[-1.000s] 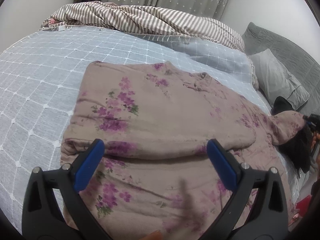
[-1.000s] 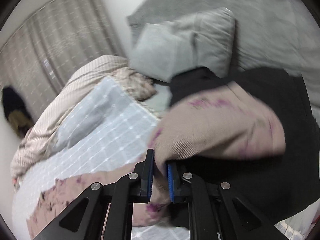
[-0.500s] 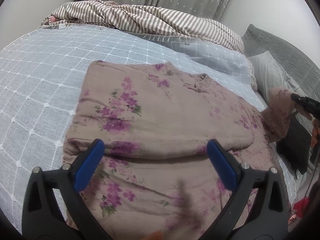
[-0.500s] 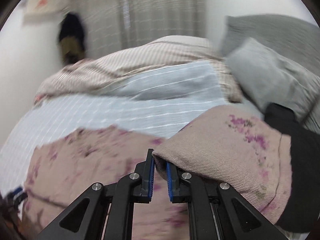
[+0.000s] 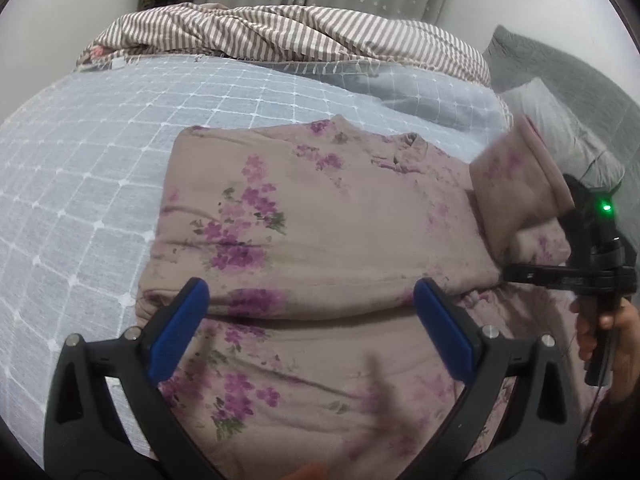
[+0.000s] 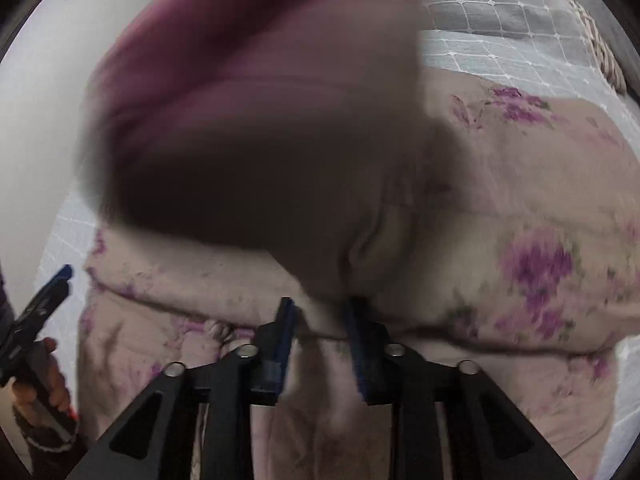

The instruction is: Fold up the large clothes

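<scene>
A padded pinkish garment with purple flowers (image 5: 320, 208) lies spread on the bed, one sleeve folded across its middle. My left gripper (image 5: 310, 292) hovers open above its near part with nothing between the fingers. At the right edge the other sleeve (image 5: 516, 184) stands lifted over the garment's body beside the right gripper's black housing (image 5: 596, 248). In the right wrist view that sleeve (image 6: 260, 100) is a blurred mass in front of my right gripper (image 6: 320, 312). Its jaws are opening, and the sleeve's edge is still between them.
The bed has a light blue checked quilt (image 5: 80, 184). A striped duvet (image 5: 280, 36) is bunched along its far side, and a grey pillow (image 5: 560, 120) lies at the right. A hand (image 5: 600, 332) holds the right gripper's handle. The left gripper's tip (image 6: 60, 276) shows at the left.
The right gripper has swung in from the pillow side over the garment, carrying the sleeve with it, and its jaws have parted. The left gripper has stayed in place, open.
</scene>
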The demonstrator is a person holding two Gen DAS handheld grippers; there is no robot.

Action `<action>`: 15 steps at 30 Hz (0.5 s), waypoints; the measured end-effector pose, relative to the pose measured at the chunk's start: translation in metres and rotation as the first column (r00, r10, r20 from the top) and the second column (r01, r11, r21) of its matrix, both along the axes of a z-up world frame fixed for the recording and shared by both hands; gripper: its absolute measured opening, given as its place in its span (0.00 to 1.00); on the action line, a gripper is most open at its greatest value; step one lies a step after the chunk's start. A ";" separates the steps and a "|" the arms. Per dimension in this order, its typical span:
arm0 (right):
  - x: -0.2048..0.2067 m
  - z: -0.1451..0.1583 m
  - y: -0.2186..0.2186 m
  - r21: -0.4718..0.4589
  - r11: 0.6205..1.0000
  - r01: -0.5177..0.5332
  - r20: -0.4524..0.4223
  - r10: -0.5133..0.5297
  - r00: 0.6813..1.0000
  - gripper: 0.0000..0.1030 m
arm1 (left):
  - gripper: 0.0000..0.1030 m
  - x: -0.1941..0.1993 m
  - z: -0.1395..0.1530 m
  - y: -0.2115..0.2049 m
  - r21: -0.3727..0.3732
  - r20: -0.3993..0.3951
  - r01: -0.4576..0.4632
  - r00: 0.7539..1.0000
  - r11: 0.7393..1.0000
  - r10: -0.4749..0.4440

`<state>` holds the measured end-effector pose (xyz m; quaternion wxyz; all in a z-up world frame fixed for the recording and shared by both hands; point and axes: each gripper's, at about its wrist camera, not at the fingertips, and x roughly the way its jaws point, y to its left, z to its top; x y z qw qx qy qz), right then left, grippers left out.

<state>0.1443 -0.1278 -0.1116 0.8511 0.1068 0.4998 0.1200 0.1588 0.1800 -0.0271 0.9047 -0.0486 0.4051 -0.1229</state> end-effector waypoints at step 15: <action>-0.087 0.015 -0.128 0.267 0.920 0.288 0.143 -0.333 0.932 0.74 | 0.99 0.061 -0.005 -0.126 -0.068 -0.122 0.197 0.971 0.978 -0.204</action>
